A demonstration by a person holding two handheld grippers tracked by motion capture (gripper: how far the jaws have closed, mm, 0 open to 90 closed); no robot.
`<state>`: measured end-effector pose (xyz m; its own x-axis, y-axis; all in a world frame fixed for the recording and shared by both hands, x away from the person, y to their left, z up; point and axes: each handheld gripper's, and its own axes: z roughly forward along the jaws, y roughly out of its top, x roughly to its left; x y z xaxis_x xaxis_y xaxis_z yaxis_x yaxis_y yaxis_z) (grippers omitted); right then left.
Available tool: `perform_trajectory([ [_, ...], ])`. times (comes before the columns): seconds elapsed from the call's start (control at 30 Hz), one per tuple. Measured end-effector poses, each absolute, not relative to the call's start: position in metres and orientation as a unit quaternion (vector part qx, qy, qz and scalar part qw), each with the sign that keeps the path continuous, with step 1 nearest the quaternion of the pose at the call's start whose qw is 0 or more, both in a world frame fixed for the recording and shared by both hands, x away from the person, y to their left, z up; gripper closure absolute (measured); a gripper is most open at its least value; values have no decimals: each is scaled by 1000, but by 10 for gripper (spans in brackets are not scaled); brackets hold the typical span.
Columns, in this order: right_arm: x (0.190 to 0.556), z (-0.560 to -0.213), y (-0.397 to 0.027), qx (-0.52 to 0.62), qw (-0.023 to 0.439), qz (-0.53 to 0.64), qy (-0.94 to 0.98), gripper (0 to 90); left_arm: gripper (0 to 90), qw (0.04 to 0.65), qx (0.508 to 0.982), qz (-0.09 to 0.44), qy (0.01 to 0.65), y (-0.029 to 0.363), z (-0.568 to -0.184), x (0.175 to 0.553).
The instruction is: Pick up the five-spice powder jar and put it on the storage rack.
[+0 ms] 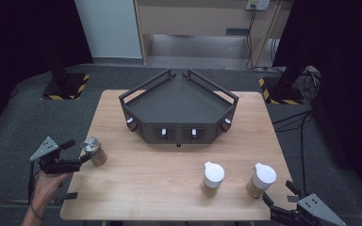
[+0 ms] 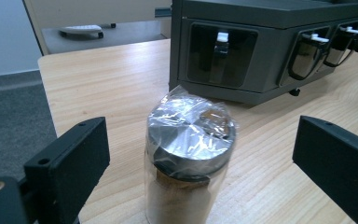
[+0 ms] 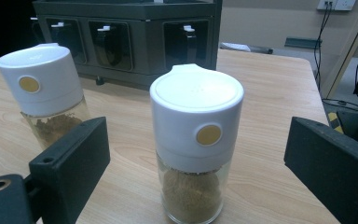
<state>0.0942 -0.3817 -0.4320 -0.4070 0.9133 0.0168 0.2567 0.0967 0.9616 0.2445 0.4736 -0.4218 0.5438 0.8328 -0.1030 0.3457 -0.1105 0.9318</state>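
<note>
Jaws wide around upright silver-capped jar (image 2: 189, 158)

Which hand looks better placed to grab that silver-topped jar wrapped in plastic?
The left. The left gripper has its open jaws on either side of the silver-topped jar, not yet touching. The right gripper sits across the table, open around a white-capped jar.
</note>
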Motion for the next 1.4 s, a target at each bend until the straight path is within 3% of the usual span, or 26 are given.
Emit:
perform_trajectory([
  [0.53,94,-432,-382,438,322,509,667,70,83,518,706,231,425,461,-440,266],
  [0.77,94,-432,-382,438,321,511,666,72,189,516,705,238,425,453,-447,270],
  [0.93,94,-433,-383,438,321,512,666,72,325,523,700,254,415,450,-455,266],
  [1.4,95,-433,-383,437,320,511,667,73,337,523,715,250,391,441,-440,264],
])
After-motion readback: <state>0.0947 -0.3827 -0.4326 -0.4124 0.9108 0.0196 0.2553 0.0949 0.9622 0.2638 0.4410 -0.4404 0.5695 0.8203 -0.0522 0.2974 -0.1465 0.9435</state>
